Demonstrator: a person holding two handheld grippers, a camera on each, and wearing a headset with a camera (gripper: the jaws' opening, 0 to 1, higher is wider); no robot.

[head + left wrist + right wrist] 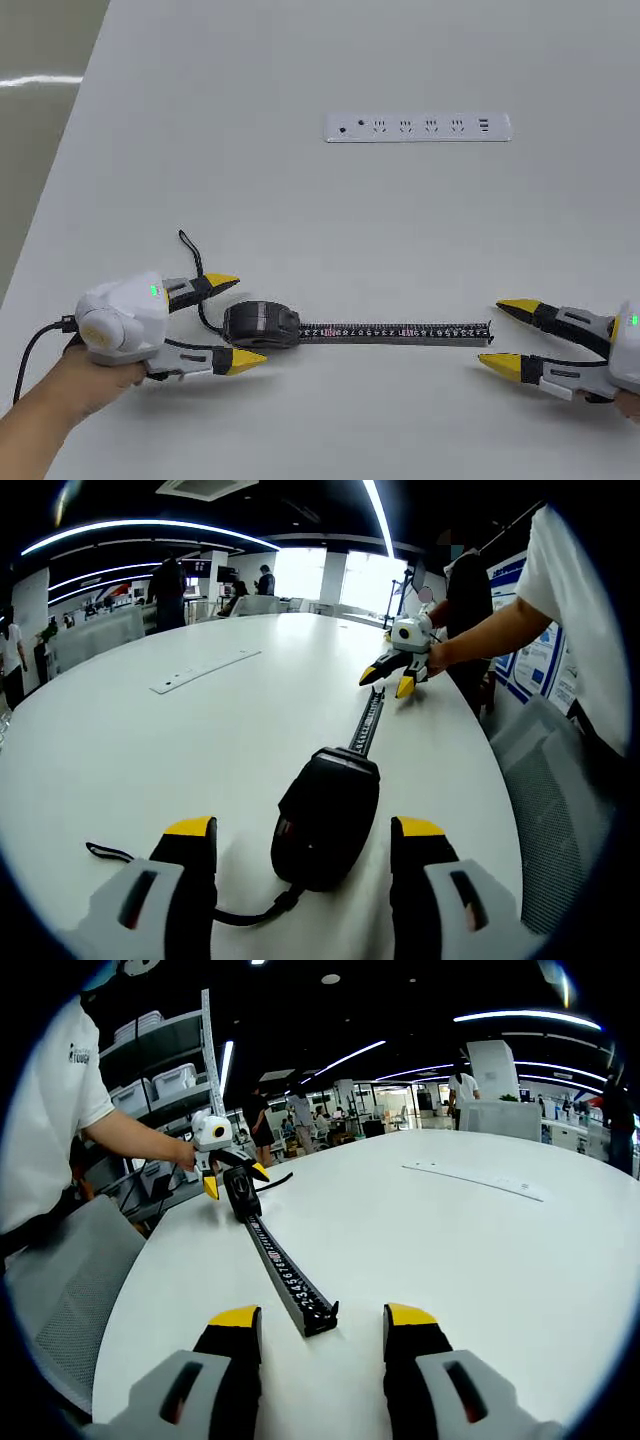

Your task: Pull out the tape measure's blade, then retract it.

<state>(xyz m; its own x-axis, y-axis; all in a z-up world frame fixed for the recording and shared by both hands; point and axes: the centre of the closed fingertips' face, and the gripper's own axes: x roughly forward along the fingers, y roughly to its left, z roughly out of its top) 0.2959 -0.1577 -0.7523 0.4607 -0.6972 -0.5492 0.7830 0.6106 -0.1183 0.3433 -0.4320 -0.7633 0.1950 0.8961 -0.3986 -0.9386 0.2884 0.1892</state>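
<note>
Blade out flat on the worktop, both jaws spread.
I see the white worktop (300,60) w/ a power strip (417,127) at the far side. L gripper (248,318): jaws spread, straddling the tape case (260,324), gap on each side in the left gripper view. R gripper (491,332): jaws spread, pinching nothing. Blade (400,331) runs from the case toward R; its end (320,1318) sits just ahead of R's tips.

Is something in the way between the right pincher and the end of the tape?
No, nothing visible is in the way. The tape's end lies on the bare white table, right at the tips of the open right gripper, in the gap between its two jaws and touching neither.
</note>
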